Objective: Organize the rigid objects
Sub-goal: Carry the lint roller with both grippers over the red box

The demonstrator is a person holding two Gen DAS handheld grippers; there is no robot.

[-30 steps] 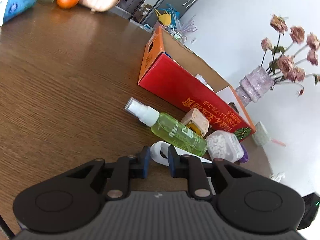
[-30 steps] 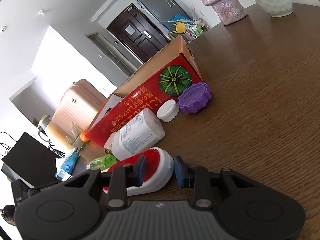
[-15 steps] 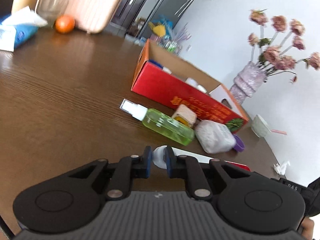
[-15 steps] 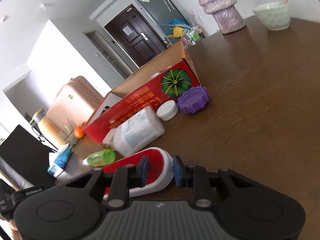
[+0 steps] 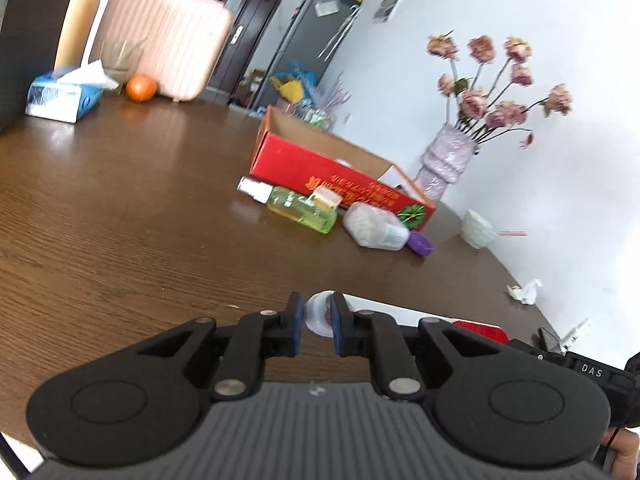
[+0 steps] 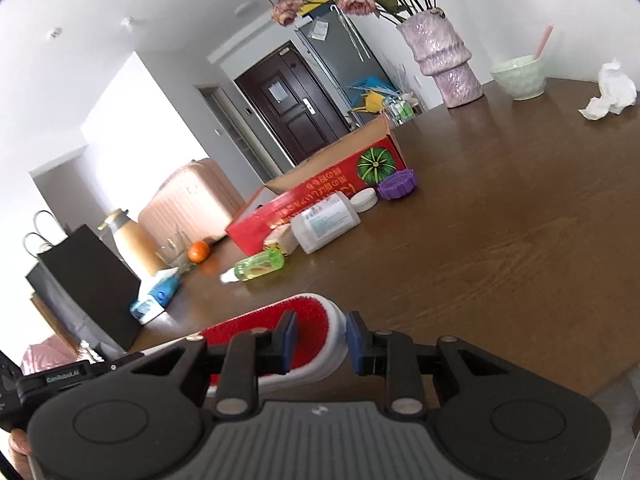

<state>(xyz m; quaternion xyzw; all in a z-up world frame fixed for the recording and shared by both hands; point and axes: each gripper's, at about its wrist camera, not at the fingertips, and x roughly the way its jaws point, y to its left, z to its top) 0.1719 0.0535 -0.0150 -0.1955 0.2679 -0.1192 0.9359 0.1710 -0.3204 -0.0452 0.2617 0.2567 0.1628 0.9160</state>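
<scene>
The red-bristled brush with a white body is held off the table by both grippers: the right gripper is clamped across its bristled head, and the left gripper is pinched tight on the white loop at the end of its handle. The right wrist view shows the red bristle face and the rounded white rim; the left wrist view shows only the loop, a strip of white handle running right, and a sliver of red beyond it. Well ahead of both grippers, on the brown table, a green spray bottle, a white jar and a purple lid lie just beside the red cardboard box. Only the right view shows the small white cap beside the purple lid.
</scene>
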